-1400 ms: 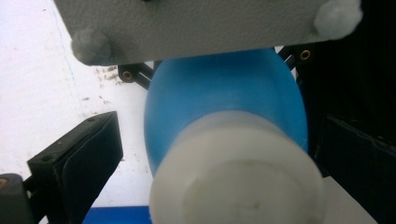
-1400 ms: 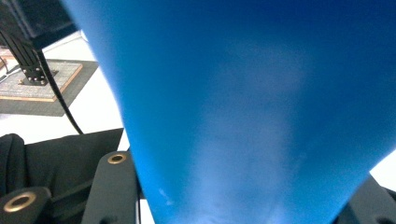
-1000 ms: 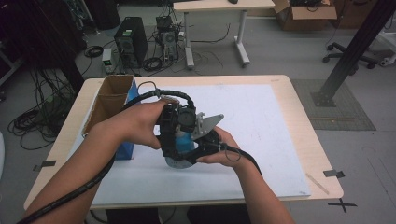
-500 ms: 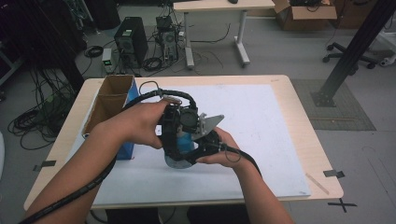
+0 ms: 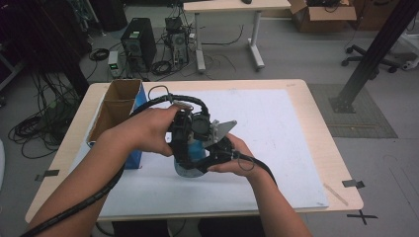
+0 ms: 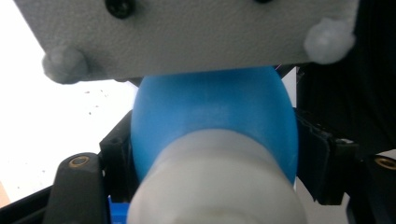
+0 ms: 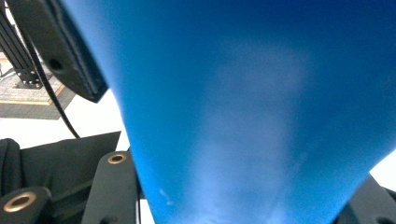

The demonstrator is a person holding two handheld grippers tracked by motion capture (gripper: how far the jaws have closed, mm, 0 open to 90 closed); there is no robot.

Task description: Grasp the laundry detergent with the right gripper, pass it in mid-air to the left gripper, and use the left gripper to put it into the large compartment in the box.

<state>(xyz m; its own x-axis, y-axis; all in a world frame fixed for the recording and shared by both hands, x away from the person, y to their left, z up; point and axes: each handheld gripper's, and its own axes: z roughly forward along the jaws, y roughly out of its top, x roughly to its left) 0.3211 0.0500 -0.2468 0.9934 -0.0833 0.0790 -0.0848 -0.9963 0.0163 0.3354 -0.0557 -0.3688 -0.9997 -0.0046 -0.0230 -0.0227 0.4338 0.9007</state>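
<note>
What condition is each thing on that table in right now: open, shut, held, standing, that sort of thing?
Blue bottle: held off the white sheet, gripped by both tongs, white cap on.
White cap: sits on the bottle's neck.
Left tongs: jaws have just been closing, now on either side of the bottle.
Right tongs: shut on the bottle.
Cardboard box: open at the top, standing at the table's left edge.

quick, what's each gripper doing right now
Left gripper: jaws have just been closing, now pressing on the blue bottle by its white neck.
Right gripper: shut on the blue bottle.
</note>
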